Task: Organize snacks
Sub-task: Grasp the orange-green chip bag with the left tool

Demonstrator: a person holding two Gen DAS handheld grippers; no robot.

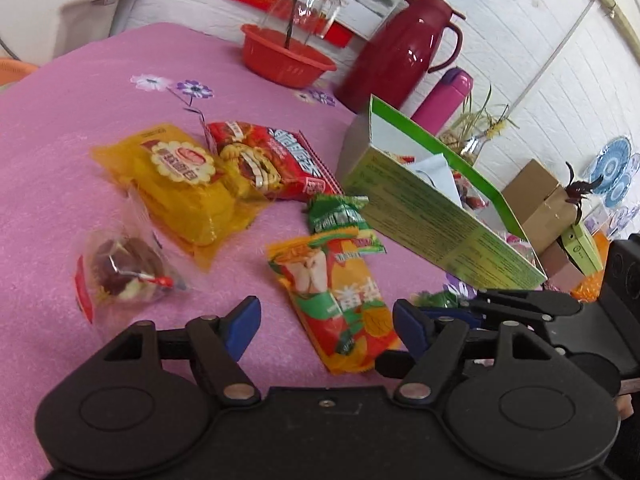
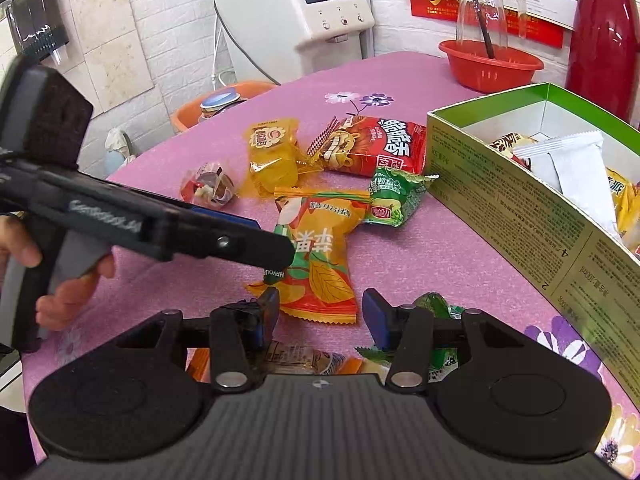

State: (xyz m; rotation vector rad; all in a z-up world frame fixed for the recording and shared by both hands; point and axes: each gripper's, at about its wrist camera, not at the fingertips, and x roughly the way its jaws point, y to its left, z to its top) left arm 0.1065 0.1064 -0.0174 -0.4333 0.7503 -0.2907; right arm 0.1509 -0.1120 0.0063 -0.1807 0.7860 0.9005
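White "vimao" dispenser [image 2: 304,12] behind snack pkts [image 2: 316,256]

Between the jaws lies a glossy plastic orange snack packet [image 1: 340,300]; beyond them, matt pink cloth tablecloth [image 1: 100,80] and a printed green cardboard box [image 1: 432,216].

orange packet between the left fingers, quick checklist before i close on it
1. Left gripper open: ok, jaws spread wide.
2. Orange packet centred in the gap: ok, its lower half lies between the fingers.
3. Nothing on top of it: not ok, green packet overlaps its far end.
4. Right gripper clear of the grab: not ok, open and close beside the same packet.
5. Box has room: ok, open top, space near the far end.
6. Fingers down at cloth height: cannot tell.
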